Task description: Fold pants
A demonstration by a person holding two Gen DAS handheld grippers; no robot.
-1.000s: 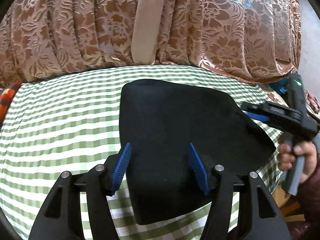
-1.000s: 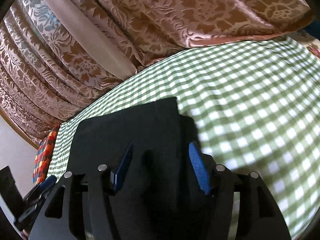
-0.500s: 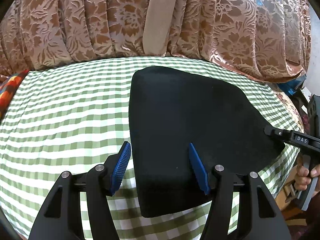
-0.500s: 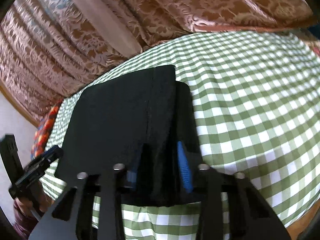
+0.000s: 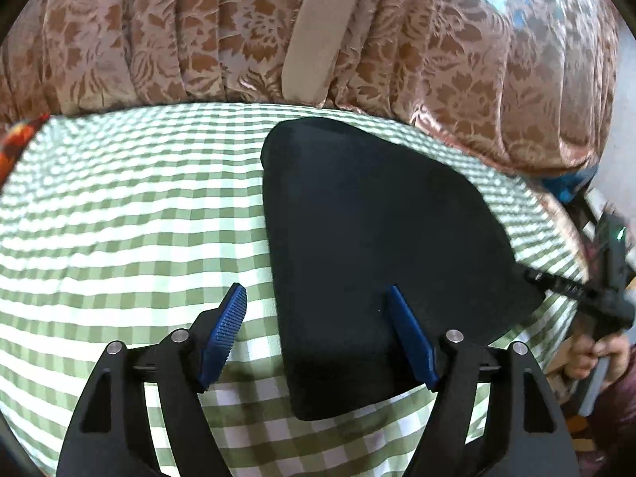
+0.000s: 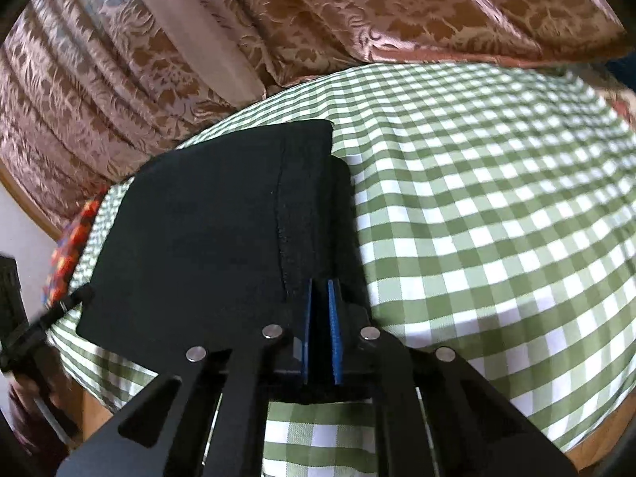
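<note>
The black pants [image 5: 373, 246] lie folded into a compact stack on the green-checked tablecloth [image 5: 131, 222]. My left gripper [image 5: 318, 306] is open and hovers over the stack's near left edge, its right pad over the cloth. In the right wrist view the pants [image 6: 206, 230] show a seam and a lower layer sticking out at the right. My right gripper [image 6: 320, 298] has its blue pads nearly together at the stack's near edge; whether cloth is pinched between them I cannot tell. It also shows at the right of the left wrist view [image 5: 564, 286].
Brown floral curtains [image 5: 238, 31] hang behind the table. A red patterned cloth [image 6: 67, 250] lies at the table's left end. The table's front edge [image 6: 596, 437] is near the right gripper. Checked cloth [image 6: 497, 206] spreads to the right of the pants.
My right gripper closed from wide open to nearly shut and drew back to the stack's near edge. My left gripper stayed open and shifted slightly left.
</note>
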